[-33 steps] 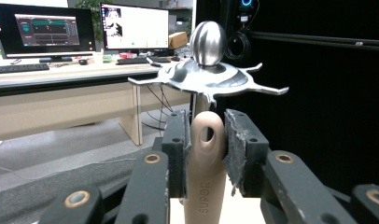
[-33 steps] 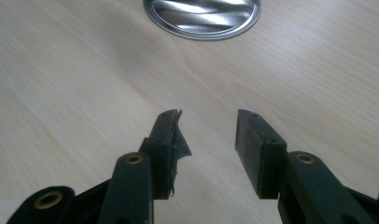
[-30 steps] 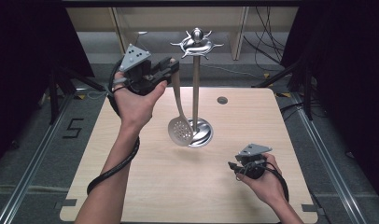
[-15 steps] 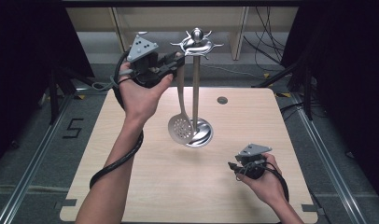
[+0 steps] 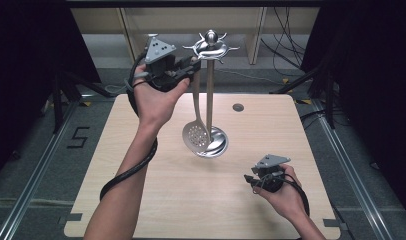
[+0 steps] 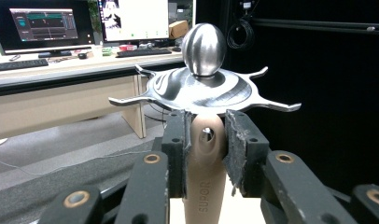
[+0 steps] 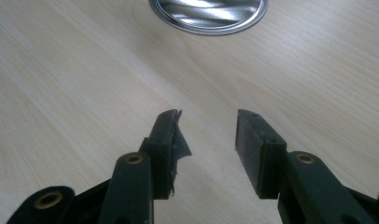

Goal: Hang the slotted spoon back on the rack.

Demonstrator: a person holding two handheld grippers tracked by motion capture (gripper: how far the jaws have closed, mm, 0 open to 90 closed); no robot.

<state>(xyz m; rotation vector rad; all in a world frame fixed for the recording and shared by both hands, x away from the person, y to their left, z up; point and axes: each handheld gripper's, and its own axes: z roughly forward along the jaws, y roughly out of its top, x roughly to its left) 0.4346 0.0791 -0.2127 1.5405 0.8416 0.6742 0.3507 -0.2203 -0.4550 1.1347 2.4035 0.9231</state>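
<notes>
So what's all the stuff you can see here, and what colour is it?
Slotted spoon: one, beige handle with a silvery holed bowl, hanging beside the stand's pole, handle top between the left tongs.
Utensil stand: one, shiny silver, middle of the table, round base, tall pole, hooks and a knob on top.
Table: one, pale wood, under everything.
Small round disc: one, dark grey, set in the tabletop behind the stand.
Number 5 mark: one, black, on the floor left of the table.
Left tongs: one, black, raised by the stand's top, shut on the spoon handle.
Right tongs: one, black, open, low over the table's near right.
</notes>
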